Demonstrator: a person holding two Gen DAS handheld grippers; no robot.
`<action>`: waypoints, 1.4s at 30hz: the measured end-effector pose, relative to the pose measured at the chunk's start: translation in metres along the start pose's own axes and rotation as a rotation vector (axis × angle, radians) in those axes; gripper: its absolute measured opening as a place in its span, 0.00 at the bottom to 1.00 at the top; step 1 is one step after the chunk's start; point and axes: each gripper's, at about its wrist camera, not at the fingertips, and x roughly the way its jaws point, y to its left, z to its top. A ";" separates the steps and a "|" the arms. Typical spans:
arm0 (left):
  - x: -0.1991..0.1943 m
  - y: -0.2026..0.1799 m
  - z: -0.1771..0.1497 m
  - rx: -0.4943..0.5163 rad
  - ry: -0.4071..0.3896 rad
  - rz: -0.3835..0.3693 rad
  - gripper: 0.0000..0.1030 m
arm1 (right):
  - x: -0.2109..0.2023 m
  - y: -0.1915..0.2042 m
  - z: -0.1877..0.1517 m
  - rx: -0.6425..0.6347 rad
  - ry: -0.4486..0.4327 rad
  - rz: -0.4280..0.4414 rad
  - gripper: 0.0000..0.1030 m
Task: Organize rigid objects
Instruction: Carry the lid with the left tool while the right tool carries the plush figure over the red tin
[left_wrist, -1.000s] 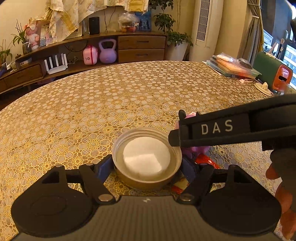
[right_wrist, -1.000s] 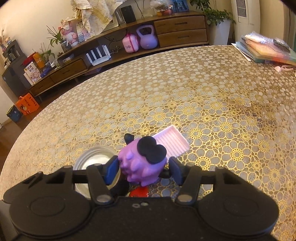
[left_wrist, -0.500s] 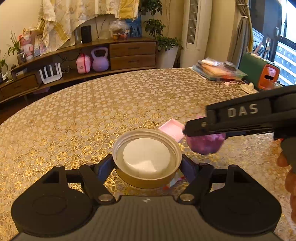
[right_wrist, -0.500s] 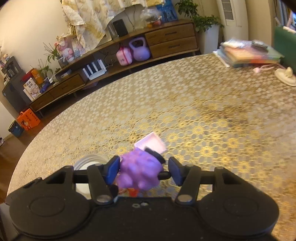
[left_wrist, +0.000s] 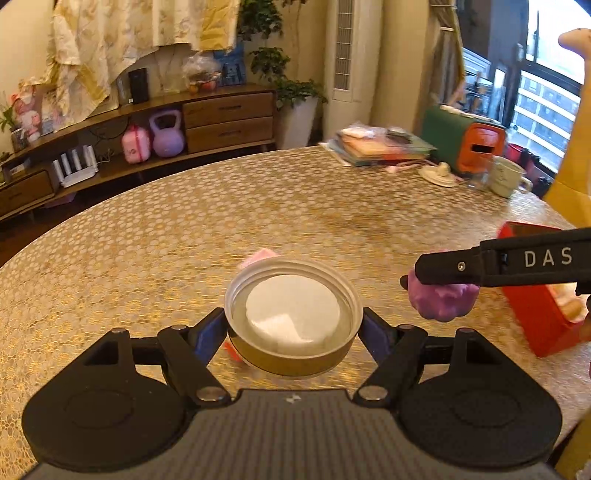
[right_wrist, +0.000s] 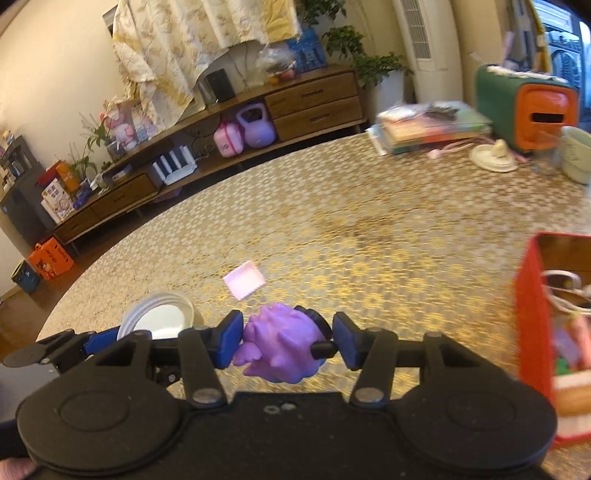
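Note:
A gold jar lid (left_wrist: 291, 314) with a white liner sits between the fingers of my left gripper (left_wrist: 293, 326), which is shut on its rim and holds it above the table. My right gripper (right_wrist: 288, 341) is shut on a purple toy (right_wrist: 280, 347) with black ears, also off the table. In the left wrist view the purple toy (left_wrist: 441, 301) hangs under the right gripper's black finger, to the right of the lid. A red box (right_wrist: 532, 314) with several items inside stands at the right, close beside the toy. A pink ridged tray (right_wrist: 244, 284) lies on the tablecloth behind both grippers.
The round table carries a gold floral cloth (left_wrist: 147, 240). At its far right are a stack of books (left_wrist: 380, 146), a white lid-like object (left_wrist: 439, 173), a pale mug (left_wrist: 506, 179) and a green-and-orange box (left_wrist: 476, 144). A small red item (left_wrist: 231, 349) lies under the held lid.
Both grippers have risen and moved right with the lid and the purple toy. The red box has come into view at the right. The pink tray stays behind on the table.

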 end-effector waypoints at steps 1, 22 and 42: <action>-0.003 -0.007 0.001 0.013 0.001 -0.008 0.75 | -0.007 -0.006 -0.001 0.003 -0.006 -0.003 0.51; -0.010 -0.189 0.017 0.208 0.023 -0.203 0.75 | -0.116 -0.154 -0.003 0.133 -0.146 -0.162 0.51; 0.074 -0.302 0.041 0.273 0.114 -0.246 0.75 | -0.085 -0.257 0.018 0.152 -0.138 -0.288 0.51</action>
